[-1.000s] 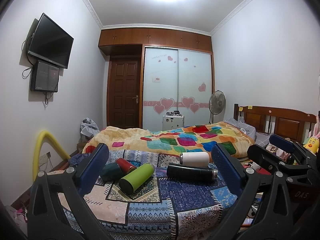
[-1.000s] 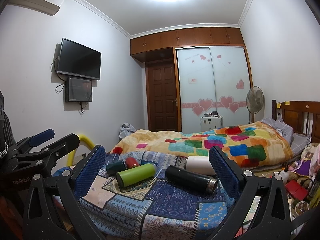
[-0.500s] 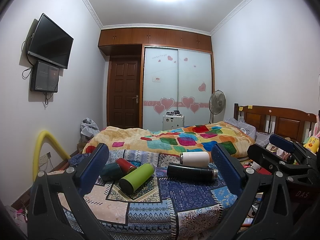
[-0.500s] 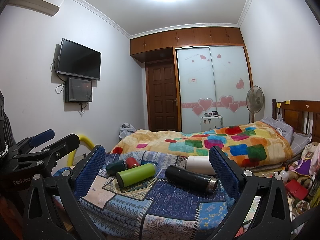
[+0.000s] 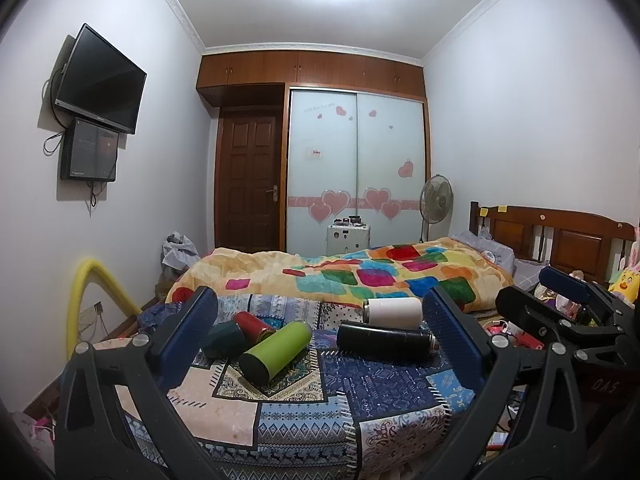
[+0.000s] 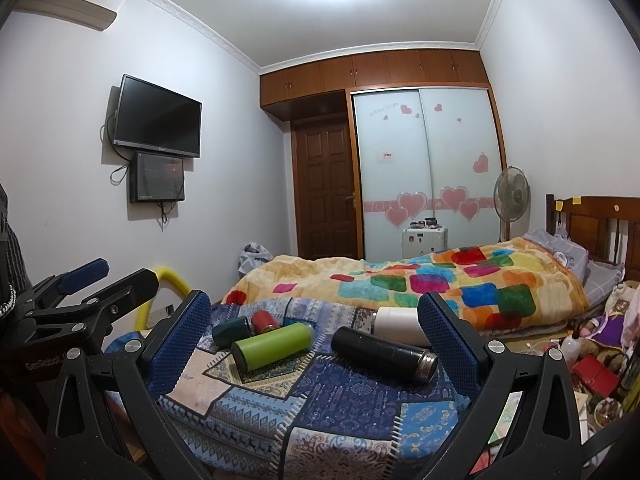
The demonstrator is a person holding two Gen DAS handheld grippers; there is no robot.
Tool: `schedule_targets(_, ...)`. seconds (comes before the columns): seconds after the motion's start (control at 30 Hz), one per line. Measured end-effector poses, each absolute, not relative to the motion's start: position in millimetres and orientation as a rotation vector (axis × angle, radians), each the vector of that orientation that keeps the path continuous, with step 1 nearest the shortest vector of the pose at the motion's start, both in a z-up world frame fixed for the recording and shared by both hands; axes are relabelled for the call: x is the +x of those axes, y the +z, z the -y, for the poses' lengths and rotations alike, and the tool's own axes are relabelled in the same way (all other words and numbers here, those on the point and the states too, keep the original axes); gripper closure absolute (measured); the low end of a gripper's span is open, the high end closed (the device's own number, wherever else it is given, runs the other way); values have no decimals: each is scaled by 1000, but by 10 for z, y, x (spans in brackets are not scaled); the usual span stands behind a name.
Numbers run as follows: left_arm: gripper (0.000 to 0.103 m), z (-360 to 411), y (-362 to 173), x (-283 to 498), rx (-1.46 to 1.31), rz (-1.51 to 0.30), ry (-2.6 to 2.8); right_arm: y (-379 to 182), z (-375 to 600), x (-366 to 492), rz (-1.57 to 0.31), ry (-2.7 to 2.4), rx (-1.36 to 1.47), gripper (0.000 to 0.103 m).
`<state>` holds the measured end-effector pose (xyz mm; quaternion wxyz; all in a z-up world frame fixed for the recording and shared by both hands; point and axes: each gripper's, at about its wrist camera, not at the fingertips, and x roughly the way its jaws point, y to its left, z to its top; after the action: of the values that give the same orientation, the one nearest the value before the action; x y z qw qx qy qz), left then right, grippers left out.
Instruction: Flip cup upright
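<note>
Several cups lie on their sides on a patterned cloth [image 5: 304,412]: a green one [image 5: 276,352], a black one [image 5: 384,340], a white one [image 5: 394,310], a red one [image 5: 254,326] and a dark teal one [image 5: 224,340]. They also show in the right wrist view: green [image 6: 272,346], black [image 6: 382,352], white [image 6: 398,324], red [image 6: 264,321], teal [image 6: 230,331]. My left gripper [image 5: 320,340] is open and empty, short of the cups. My right gripper [image 6: 314,338] is open and empty too.
A bed with a colourful quilt [image 5: 360,276] lies behind the cloth. A yellow foam tube [image 5: 80,304] stands at the left wall. Clutter [image 6: 592,368] fills the floor at the right. A door [image 5: 248,184], wardrobe and fan [image 5: 436,204] stand at the back.
</note>
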<state>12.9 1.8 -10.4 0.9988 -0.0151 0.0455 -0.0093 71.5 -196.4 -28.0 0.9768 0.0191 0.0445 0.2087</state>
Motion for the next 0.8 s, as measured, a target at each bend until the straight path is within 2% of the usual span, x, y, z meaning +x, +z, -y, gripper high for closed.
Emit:
schedule_targets(0.2, 0, -58, -200, 361, -17, -146, -36, -346, 1950, 825, -115, 414, 41, 0)
schedule_targets(0.53, 0, -284, -482, 1337, 36, -380, -63, -597, 1986, 1287, -211, 383, 38, 0)
schedule_targets(0.67, 9, -410, -616, 1787, 61, -475, -80, -692, 1982, 1504, -249, 383, 38, 0)
schedule_targets(0.8, 12, -517, -771, 2193, 69, -561, -109, -780, 1934, 1735, -285, 389, 32, 0)
